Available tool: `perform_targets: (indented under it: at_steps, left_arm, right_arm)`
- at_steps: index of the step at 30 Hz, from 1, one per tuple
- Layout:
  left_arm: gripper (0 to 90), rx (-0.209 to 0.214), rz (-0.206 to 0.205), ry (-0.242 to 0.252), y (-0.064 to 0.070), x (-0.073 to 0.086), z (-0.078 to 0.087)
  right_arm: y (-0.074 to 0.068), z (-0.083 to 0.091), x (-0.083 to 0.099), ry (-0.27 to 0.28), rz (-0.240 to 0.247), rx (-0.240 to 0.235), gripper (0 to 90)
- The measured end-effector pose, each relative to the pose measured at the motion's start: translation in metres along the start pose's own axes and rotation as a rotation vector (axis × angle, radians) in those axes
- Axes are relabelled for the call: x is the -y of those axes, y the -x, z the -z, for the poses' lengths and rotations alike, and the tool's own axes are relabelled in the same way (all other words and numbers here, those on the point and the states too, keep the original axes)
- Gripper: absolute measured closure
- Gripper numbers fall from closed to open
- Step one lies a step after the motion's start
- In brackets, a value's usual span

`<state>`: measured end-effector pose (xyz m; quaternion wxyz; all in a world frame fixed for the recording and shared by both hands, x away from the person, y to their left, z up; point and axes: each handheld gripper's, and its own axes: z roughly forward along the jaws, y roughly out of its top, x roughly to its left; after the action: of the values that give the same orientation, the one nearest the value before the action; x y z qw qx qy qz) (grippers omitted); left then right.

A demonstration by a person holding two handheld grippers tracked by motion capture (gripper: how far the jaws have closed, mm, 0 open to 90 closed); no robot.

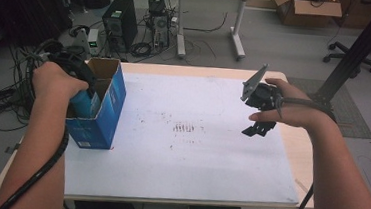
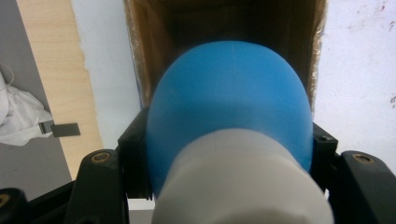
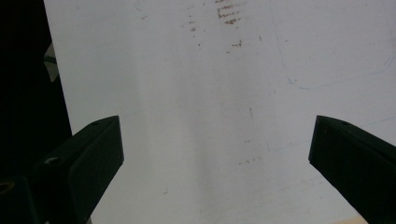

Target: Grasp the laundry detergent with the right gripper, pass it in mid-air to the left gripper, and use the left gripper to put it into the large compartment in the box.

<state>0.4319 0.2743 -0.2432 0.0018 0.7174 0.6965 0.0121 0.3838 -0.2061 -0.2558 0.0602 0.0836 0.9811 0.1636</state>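
left gripper (image 1: 82, 84) in the high view holds a blue bulb (image 1: 84, 104) at the mouth of the box (image 1: 103, 123) on the table's (image 1: 193, 175) left edge, while the right gripper (image 1: 260, 118) hovers apart. in the left gripper view the jaws clamp the bulb (image 2: 229, 102) just over the opening (image 2: 224, 23), so a tilted drop could catch the rim or tip the box off the edge. in the right gripper view the jaws gape wide over bare table (image 3: 210, 116), bracing nothing.

A blue-and-white bulb (image 2: 231, 116), a blue carton (image 1: 104, 109) with brown inside, black tools.
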Motion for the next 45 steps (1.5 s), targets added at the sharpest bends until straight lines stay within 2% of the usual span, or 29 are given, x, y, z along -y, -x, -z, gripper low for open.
perform_targets:
  at_steps: [22,45]
  left_arm:
    - [37.9,-0.003,-0.006,-0.001,0.002,-0.001,-0.029]
    - [37.9,-0.004,-0.018,-0.022,0.004,-0.001,-0.048]
  right_arm:
    - [0.000,-0.006,0.002,0.015,-0.002,-0.010,3.0]
    - [-0.001,-0.009,0.005,0.031,-0.002,-0.010,3.1]
